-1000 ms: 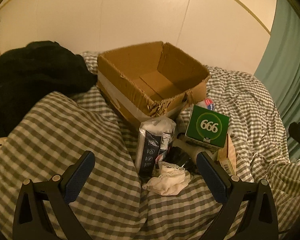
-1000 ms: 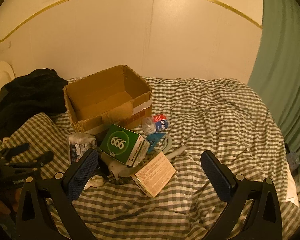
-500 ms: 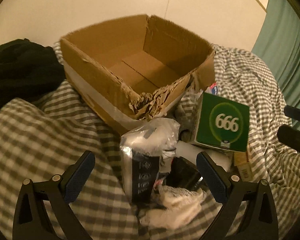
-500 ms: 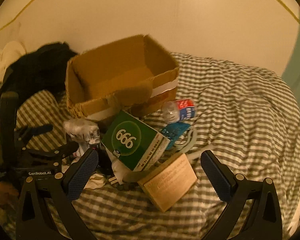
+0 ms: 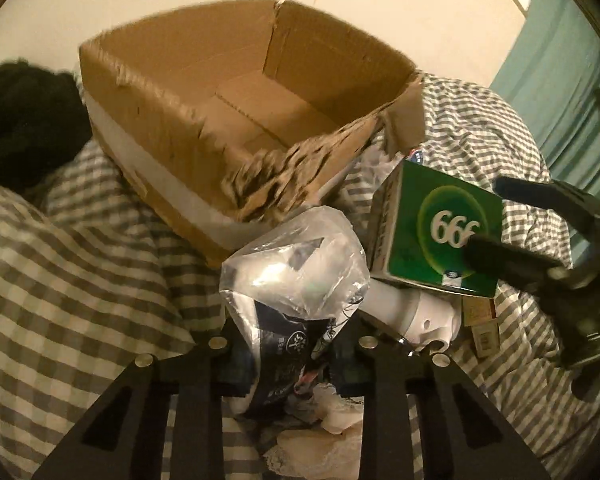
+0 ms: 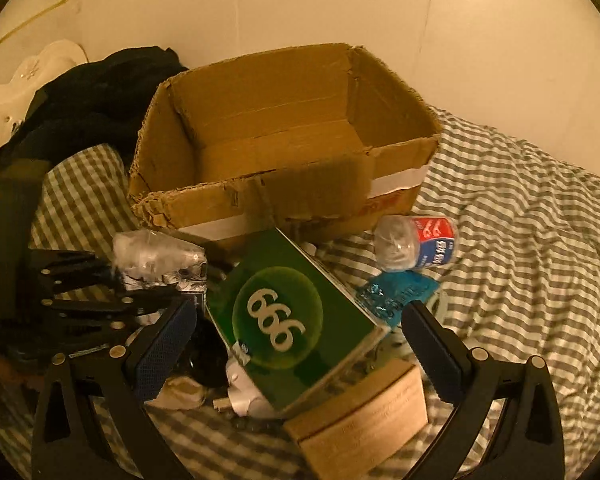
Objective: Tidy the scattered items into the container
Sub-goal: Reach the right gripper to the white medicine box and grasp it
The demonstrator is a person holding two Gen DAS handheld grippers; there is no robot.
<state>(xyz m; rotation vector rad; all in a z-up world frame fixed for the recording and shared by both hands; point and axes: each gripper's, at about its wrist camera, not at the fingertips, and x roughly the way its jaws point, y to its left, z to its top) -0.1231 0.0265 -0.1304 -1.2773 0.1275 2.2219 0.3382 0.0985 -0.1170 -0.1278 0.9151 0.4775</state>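
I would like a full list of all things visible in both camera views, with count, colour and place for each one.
cardboard box: 1, brown, open, on the bed by the wall, nothing seen inside
green box: 1, green with white "666", in the pile in front of the cardboard box
plastic-wrapped pack: 1, clear wrap over dark print, left of the green box
small bottle: 1, clear with red and blue label, lying right of the pile
blue packet: 1, below the small bottle
tan box: 1, nearest edge of the pile
checked bedcover: 1, grey and white
black clothing: 1 heap, left of the cardboard box
left tongs: closing, plastic-wrapped pack between them
right tongs: open, astride the green box
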